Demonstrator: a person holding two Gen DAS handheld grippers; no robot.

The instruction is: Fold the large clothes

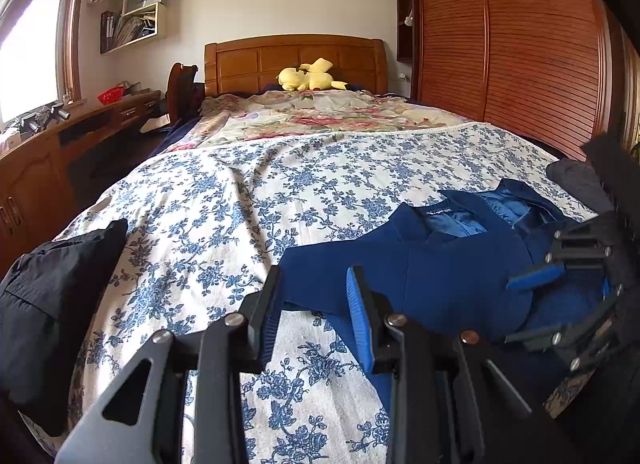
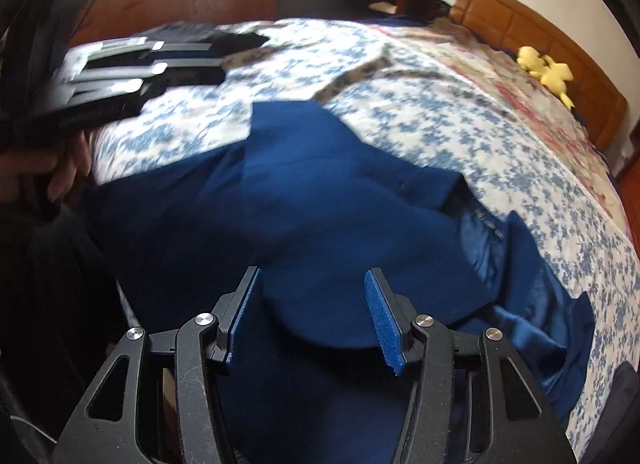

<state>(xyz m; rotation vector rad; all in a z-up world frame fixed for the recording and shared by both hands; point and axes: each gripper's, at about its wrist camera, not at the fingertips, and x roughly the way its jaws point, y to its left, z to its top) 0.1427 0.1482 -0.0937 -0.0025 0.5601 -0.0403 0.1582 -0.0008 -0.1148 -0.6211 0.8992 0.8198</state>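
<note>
A dark blue coat [image 1: 460,264] [image 2: 320,191] lies on the flowered bedspread [image 1: 240,203], collar and shiny lining [image 1: 456,221] facing up. One sleeve is laid across it, and the sleeve's cuff [image 2: 284,119] reaches onto the sheet. My left gripper [image 1: 314,276] [image 2: 218,63] hovers open just above the cuff, its pads apart and pressing nothing. My right gripper [image 2: 316,288] [image 1: 520,310] points steeply down at the sleeve's rounded upper end. A hump of blue cloth fills the gap between its pads, which are shut on it.
A folded black garment [image 1: 60,284] [image 2: 224,37] lies at the bed's left edge and a dark grey one [image 1: 572,179] at the right edge. A yellow plush toy [image 1: 308,77] rests by the headboard. A wooden desk [image 1: 60,143] runs along the left and a slatted wardrobe [image 1: 520,63] along the right.
</note>
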